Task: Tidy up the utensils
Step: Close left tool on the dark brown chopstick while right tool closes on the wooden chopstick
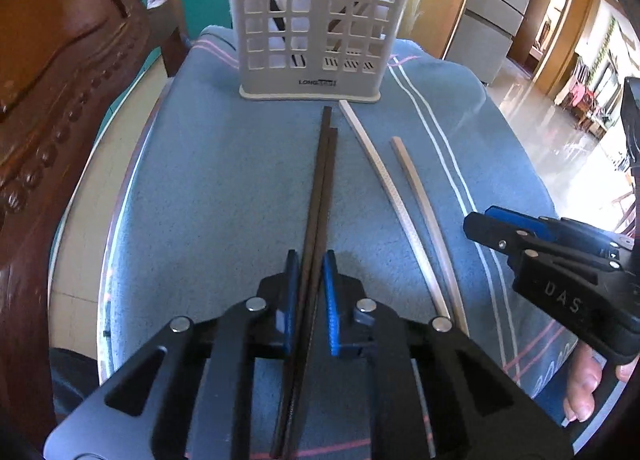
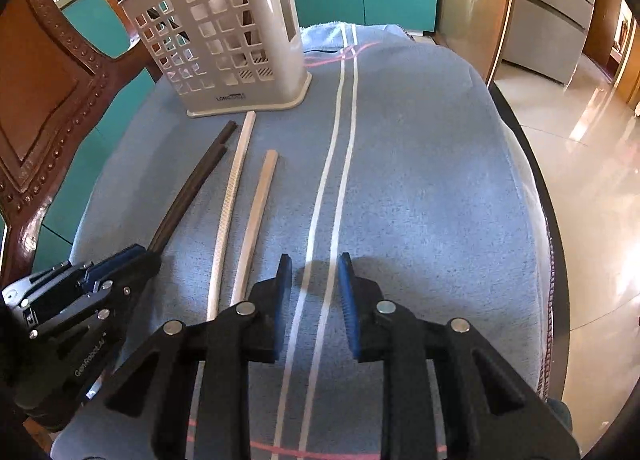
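Two dark chopsticks [image 1: 324,163] lie side by side on a blue towel [image 1: 220,179], pointing at a white slotted utensil holder [image 1: 316,19]. My left gripper [image 1: 310,256] is shut on their near part, its blue pads against both sticks. To their right lie a white chopstick [image 1: 384,175] and a tan chopstick [image 1: 420,195]. In the right wrist view, my right gripper [image 2: 314,260] hovers open over the towel's white stripes, with nothing between its fingers. It sits just right of the tan chopstick [image 2: 256,211]. The left gripper [image 2: 138,254] shows there at the lower left, with the dark chopsticks [image 2: 192,187] sticking out of it.
The holder [image 2: 224,55] stands at the towel's far end with dark sticks and a white spoon inside. A carved wooden chair [image 1: 60,79] rises close on the left. The table edge and shiny floor [image 2: 580,139] fall away on the right. A person's fingers [image 1: 584,380] grip the right tool.
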Action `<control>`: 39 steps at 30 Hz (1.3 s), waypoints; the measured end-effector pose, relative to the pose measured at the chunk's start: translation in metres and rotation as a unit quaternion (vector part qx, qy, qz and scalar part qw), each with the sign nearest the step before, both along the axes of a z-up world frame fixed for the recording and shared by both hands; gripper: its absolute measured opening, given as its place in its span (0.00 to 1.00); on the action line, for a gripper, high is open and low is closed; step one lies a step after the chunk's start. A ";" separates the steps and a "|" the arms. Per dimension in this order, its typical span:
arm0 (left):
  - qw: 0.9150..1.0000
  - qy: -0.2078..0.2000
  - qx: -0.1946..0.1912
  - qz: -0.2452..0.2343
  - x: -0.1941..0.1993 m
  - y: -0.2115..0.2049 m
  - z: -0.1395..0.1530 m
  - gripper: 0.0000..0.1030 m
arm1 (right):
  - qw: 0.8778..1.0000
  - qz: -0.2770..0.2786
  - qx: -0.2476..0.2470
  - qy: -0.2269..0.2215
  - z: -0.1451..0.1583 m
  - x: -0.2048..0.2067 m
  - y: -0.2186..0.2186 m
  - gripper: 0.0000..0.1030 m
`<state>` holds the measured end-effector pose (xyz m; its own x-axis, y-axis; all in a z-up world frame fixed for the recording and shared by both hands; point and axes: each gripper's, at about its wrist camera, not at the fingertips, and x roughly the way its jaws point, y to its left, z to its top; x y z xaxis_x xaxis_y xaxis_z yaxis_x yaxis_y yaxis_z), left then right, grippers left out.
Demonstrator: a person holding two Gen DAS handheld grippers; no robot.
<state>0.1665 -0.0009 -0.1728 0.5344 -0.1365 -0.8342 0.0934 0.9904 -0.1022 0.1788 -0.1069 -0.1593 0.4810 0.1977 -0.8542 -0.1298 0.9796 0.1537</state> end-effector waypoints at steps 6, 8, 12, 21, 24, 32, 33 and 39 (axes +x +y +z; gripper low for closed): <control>1.000 -0.015 -0.025 0.000 -0.021 0.007 0.023 0.12 | 1.000 0.005 -0.004 -0.002 0.005 0.004 0.004 0.25; 0.999 -0.032 -0.015 -0.009 -0.027 0.006 0.035 0.12 | 1.000 0.005 -0.003 0.002 0.004 0.005 0.006 0.26; 0.999 -0.030 -0.006 -0.014 -0.027 0.006 0.034 0.16 | 1.000 0.009 0.001 0.006 0.003 0.006 0.010 0.28; 1.000 0.013 -0.011 -0.008 -0.016 0.008 0.007 0.19 | 0.999 0.028 -0.024 0.003 0.000 0.013 0.026 0.29; 1.000 0.014 -0.013 -0.003 -0.014 0.011 0.008 0.19 | 0.999 0.037 -0.032 0.002 0.001 0.015 0.032 0.29; 1.000 0.016 -0.016 0.000 -0.018 0.014 0.008 0.19 | 0.995 0.060 -0.073 -0.010 -0.004 0.009 0.043 0.28; 1.000 0.015 -0.017 0.001 -0.018 0.014 0.009 0.19 | 0.996 0.061 -0.071 -0.010 -0.003 0.009 0.042 0.19; 1.000 0.001 -0.011 0.001 -0.017 0.014 0.014 0.19 | 0.996 0.053 -0.077 -0.011 -0.003 0.003 0.025 0.08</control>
